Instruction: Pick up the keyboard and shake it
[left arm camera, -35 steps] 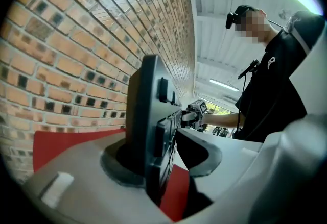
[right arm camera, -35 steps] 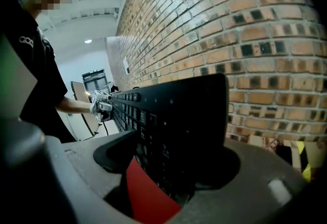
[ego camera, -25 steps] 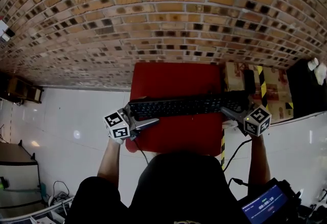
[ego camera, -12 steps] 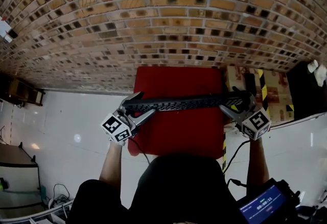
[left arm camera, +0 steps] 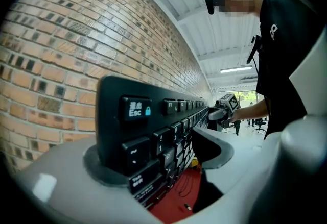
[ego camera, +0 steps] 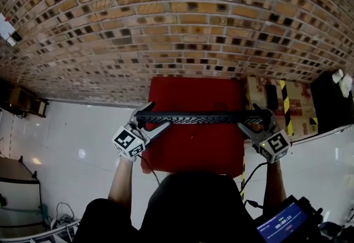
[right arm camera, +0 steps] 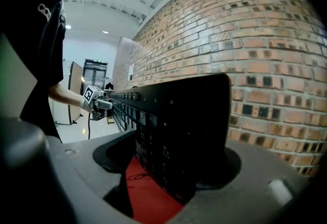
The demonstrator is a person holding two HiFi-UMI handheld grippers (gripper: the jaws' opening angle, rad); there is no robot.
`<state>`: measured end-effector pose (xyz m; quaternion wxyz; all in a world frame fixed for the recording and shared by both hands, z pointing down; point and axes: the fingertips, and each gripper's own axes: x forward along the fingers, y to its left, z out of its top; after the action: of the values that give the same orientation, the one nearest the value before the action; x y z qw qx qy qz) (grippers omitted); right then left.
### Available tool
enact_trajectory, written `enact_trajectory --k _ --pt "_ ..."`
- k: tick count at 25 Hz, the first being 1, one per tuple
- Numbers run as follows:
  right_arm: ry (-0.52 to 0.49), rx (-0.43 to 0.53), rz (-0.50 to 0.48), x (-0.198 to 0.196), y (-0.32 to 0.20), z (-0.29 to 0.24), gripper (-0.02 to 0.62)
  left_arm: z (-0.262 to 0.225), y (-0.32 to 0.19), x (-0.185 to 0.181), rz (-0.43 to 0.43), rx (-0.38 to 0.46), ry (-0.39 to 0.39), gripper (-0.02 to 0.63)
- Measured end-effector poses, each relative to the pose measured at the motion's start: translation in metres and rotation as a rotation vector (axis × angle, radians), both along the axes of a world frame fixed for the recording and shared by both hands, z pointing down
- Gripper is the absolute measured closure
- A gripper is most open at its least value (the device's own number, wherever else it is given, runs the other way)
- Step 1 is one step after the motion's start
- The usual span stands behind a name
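Note:
A long black keyboard hangs in the air over the red table, tipped up on its long edge so that I see mostly its thin side. My left gripper is shut on its left end. Those jaws have just been opening a little, with the keyboard still between them. In the left gripper view the Esc-key end of the keyboard rests against one pad. My right gripper is shut on the right end. In the right gripper view that end of the keyboard fills the gap between the jaws.
A brick wall rises just behind the table. A cardboard box with yellow-black tape and a black object stand to the right. A cable runs to a lit screen by the person's right side. White floor lies to the left.
Both grippers have risen with the keyboard. It has come up off the red table and rolled from lying keys-up to standing on its long edge.

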<state>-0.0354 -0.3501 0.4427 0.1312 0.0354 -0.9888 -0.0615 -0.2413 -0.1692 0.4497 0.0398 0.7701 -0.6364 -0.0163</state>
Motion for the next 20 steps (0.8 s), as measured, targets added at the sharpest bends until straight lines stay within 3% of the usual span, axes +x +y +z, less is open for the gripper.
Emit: enact_trajectory --k 4,9,11,13,16,20 --pt "-0.117 0.091 -0.007 -0.011 0.008 -0.062 0.25 -0.054 -0.003 -0.006 0.003 0.093 -0.084 0.221" --pt "-0.308 0.287 0.025 -0.004 0.031 -0.17 0.243 -0.148 0.012 -0.002 -0.011 0.338 -0.227 0.213" --pt "-0.346 0.36 0.023 0.003 0.04 -0.186 0.239 -0.166 0.022 0.002 -0.03 0.391 -0.271 0.202" --pt "-0.331 0.365 0.009 -0.001 0.037 -0.176 0.24 -0.156 0.021 -0.003 -0.037 0.365 -0.279 0.201" --pt "-0.276 0.311 -0.002 -0.014 0.024 -0.15 0.239 -0.124 0.009 -0.013 -0.037 0.299 -0.225 0.201" --pt "-0.265 0.295 -0.007 -0.022 0.022 -0.146 0.235 -0.124 0.007 -0.016 -0.034 0.288 -0.195 0.202"
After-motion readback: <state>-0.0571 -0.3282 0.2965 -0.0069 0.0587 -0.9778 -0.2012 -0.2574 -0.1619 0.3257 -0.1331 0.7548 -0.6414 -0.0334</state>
